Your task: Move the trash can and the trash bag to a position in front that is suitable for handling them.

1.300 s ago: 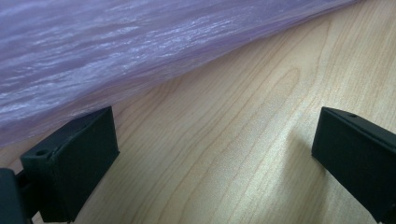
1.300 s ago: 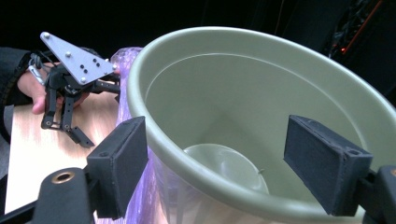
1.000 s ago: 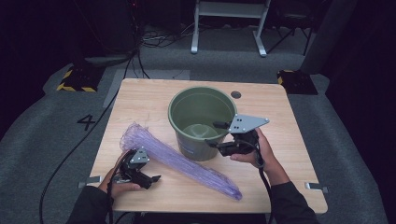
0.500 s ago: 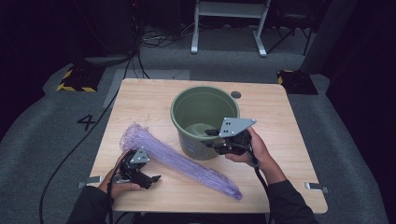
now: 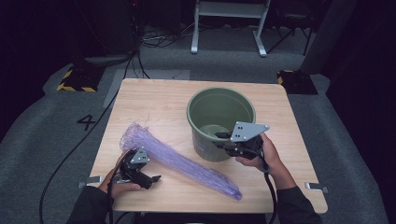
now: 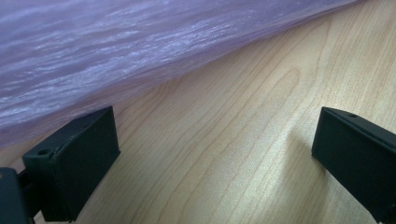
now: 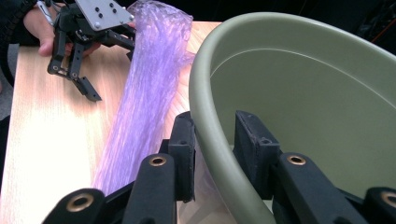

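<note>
My right claw (image 5: 223, 140) has come in a little from beside the green bucket (image 5: 221, 105) to its near rim, toward the bench's right front. Its jaws have just been closing and now straddle that rim (image 7: 205, 126), one inside the wall, one outside, pads against it. The bucket hasn't lifted yet.

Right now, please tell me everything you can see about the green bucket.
The green bucket is a round, olive, plastic-looking tub with a thick rolled rim. It stands upright and open on the wooden table, right of the purple plastic bag. The right gripper straddles its near rim, one jaw outside, one inside, having just been closing.
</note>
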A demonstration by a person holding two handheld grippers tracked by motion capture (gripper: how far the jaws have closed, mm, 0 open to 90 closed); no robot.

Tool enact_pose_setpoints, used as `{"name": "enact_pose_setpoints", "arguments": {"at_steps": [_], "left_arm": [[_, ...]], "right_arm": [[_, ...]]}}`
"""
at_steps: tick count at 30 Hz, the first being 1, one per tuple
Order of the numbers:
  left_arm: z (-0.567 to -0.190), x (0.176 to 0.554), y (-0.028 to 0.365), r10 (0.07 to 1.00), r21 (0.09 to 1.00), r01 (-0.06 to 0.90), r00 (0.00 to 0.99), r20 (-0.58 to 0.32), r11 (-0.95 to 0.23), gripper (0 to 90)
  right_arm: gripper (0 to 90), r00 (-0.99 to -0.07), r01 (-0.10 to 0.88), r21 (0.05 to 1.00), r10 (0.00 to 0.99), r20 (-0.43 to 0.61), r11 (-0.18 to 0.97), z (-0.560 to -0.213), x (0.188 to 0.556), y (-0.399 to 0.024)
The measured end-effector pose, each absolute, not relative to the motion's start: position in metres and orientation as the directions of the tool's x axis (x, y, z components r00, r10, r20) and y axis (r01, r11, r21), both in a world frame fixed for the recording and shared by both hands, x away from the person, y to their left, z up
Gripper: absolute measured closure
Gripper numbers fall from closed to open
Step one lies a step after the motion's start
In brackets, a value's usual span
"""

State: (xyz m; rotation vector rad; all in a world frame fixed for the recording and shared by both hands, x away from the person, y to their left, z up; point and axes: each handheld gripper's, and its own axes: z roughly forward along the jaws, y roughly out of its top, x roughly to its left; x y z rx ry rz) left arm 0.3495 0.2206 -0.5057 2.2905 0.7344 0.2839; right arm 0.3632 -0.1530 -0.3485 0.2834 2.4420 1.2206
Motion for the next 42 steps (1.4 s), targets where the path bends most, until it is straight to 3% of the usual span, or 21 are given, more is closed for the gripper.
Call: {"name": "enact_pose_setpoints", "arguments": {"at_steps": [12,13,14,17,18,20,27,34,42], "left_arm": [[-0.506,0.35,0.22,0.58,0.687,0.425,0.815,-0.006,-0.59,0.2],[-0.506,0.349,0.22,0.58,0.687,0.425,0.814,-0.006,-0.59,0.2],[-0.506,0.35,0.22,0.58,0.687,0.424,0.815,-0.006,-0.589,0.2],[-0.506,0.349,0.22,0.58,0.687,0.425,0.814,-0.006,-0.589,0.2],[-0.506,0.35,0.22,0.58,0.687,0.425,0.815,-0.006,-0.59,0.2],[-0.506,0.35,0.22,0.58,0.687,0.424,0.815,-0.006,-0.59,0.3],[-0.506,0.35,0.22,0.58,0.687,0.425,0.815,-0.006,-0.589,0.2],[-0.506,0.35,0.22,0.58,0.687,0.425,0.815,-0.006,-0.589,0.3],[-0.506,0.35,0.22,0.581,0.686,0.427,0.814,-0.008,-0.589,0.2]], "right_arm": [[64.6,-0.872,0.002,0.822,0.403,-0.277,0.569,-0.353,0.357,-0.178],[62.7,-0.869,0.003,0.828,0.411,-0.275,0.56,-0.354,0.357,-0.18],[50.5,-0.852,0.011,0.833,0.441,-0.282,0.553,-0.356,0.357,-0.182],[44.5,-0.838,0.03,0.843,0.473,-0.272,0.537,-0.357,0.357,-0.186],[36.7,-0.825,0.036,0.854,0.498,-0.267,0.519,-0.356,0.356,-0.19],[32.1,-0.801,0.041,0.847,0.524,-0.289,0.53,-0.355,0.354,-0.193],[25.4,-0.767,0.064,0.867,0.58,-0.275,0.495,-0.357,0.345,-0.209],[24.1,-0.721,0.054,0.876,0.626,-0.297,0.479,-0.361,0.334,-0.218],[22.8,-0.735,0.05,0.872,0.609,-0.298,0.487,-0.359,0.334,-0.217]]}}
